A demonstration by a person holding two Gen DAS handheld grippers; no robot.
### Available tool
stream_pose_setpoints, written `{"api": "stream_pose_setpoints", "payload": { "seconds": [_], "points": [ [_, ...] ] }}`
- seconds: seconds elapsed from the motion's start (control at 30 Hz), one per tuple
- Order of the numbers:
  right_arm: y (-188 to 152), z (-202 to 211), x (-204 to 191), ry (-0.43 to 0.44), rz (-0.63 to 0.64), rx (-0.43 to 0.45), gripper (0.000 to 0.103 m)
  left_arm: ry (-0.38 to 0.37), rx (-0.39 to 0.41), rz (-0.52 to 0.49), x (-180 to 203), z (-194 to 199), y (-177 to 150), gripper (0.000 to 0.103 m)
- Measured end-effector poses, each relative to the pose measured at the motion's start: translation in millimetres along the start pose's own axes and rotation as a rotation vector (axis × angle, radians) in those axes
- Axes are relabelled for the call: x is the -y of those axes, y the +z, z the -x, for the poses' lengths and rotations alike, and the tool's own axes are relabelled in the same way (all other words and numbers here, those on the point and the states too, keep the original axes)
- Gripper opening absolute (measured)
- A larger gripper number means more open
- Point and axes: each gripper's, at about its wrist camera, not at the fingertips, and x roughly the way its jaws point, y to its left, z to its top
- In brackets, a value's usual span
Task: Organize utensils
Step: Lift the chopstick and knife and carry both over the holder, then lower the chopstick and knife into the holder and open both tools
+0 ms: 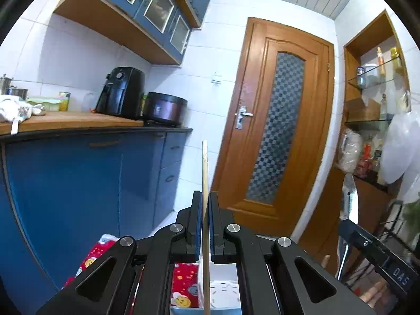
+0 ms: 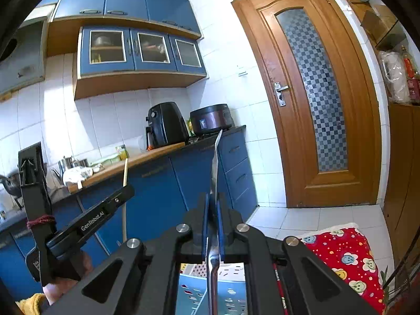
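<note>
Above the perforated baskets [image 2: 194, 292], your left hand-held gripper [image 1: 205, 210] clamps a wooden chopstick [image 1: 204, 173], the right hand-held gripper [image 2: 213, 210] a metal utensil [image 2: 216, 162] (type unclear) — lower each slowly, upright.

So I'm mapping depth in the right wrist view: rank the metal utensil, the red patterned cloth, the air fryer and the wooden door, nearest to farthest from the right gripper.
1. Metal utensil, clamped in the right gripper.
2. Red patterned cloth, just below right.
3. Air fryer, on the counter, ahead left.
4. Wooden door, right; too close to the fryer to call.
</note>
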Motion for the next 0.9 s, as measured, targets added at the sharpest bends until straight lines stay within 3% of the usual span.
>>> {"api": "stream_pose_setpoints", "payload": {
  "seconds": [0.4, 0.77, 0.9],
  "points": [
    [-16.3, -17.0, -5.4, -0.075, 0.123, 0.044, 0.008, 0.019, -0.039, -0.028, 0.3, -16.7, -35.5, 0.004],
    [-32.0, -11.1, -3.8, -0.05, 0.114, -0.031, 0.008, 0.03, -0.098, -0.096, 10.0, -10.8, -46.0, 0.005],
    [-29.1, -2.8, -4.0, -0.042, 0.097, -0.037, 0.017, 0.018, -0.124, -0.104, 10.9, -5.6, -42.8, 0.018]
  ]
}}
